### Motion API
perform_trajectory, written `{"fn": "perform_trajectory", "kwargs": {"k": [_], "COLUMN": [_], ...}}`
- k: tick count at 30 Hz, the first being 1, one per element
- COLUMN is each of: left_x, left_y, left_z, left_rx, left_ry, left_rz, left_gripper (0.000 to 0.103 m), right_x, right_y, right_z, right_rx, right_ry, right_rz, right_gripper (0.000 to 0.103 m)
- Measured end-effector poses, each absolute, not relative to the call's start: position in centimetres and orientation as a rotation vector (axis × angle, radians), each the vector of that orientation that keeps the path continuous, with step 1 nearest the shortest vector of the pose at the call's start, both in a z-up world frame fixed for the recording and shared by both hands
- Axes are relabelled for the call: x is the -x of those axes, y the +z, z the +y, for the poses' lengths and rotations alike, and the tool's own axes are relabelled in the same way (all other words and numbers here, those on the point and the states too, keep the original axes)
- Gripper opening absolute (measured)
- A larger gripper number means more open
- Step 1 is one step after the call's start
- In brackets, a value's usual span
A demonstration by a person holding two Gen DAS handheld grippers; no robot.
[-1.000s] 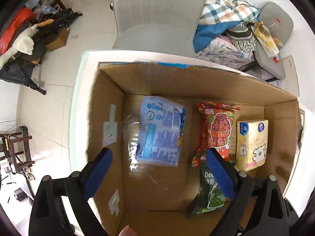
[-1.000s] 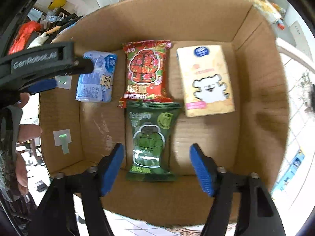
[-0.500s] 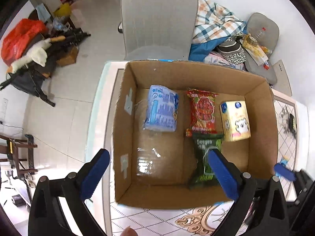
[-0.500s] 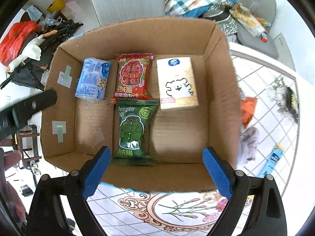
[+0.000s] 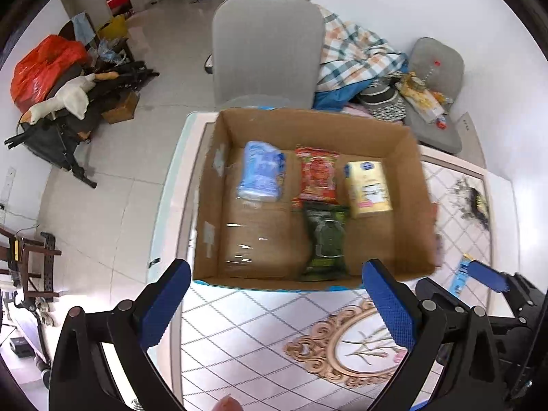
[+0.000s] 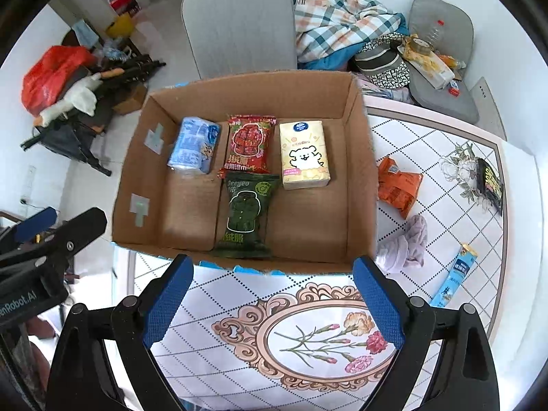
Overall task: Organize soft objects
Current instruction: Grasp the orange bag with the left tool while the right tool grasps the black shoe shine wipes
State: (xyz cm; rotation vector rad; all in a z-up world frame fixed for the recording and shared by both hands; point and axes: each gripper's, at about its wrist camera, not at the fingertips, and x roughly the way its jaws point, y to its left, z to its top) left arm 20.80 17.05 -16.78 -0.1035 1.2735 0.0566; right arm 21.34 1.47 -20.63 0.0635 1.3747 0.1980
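Cardboard box (image 6: 359, 185): four soft packs stowed. Worktop (image 6: 455, 185): orange pack (image 6: 399, 185), lilac cloth (image 6: 407, 243), blue sachet (image 6: 453, 275), black pack (image 6: 491, 185) outstanding. Left hand-held gripper (image 5: 274, 304) and right hand-held gripper (image 6: 270, 301) both spread wide, empty.

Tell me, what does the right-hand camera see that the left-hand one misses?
Only the right wrist view clearly shows the orange packet, lilac cloth and black packet on the table beside the box. Only the left wrist view shows a dark wooden rack on the floor. Both show the cardboard box holding four packs, and a grey chair behind it.
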Motion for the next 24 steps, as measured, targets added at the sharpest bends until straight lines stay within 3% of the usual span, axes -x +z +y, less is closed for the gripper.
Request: {"fn": "perform_trajectory", "kwargs": {"k": [6,12,17,24], "left_x": [-22.1,-25.7,-29.8,-33.5], "left_y": [-14.7,-16.4,-19.9,-27.1], "left_z": [9.4,0.8,-7.1,-12.2], "left_rx": [0.061,0.236,0.352,0.512], "left_ry": [-0.025,-0.130,-0.175,-0.088], "left_rz": [1.258,1.355,1.462,1.588], "left_gripper": [0.103,0.103,0.103,0.103], "right_x": [-20.0,-19.3,-20.0,-24.6], "right_y": [-19.0,-19.3,-21.1,-24.8], "right_z": [-7.0,-18.7,-28.7,-36.1], "right_rx": [-0.207,-0.315,-0.357,-0.229], "right_ry": [0.129,-0.041,-0.162,-0.116], "right_rz": [1.353,1.351,1.380,1.470], "right_gripper": [0.099,0.099,0.099,0.099]}}
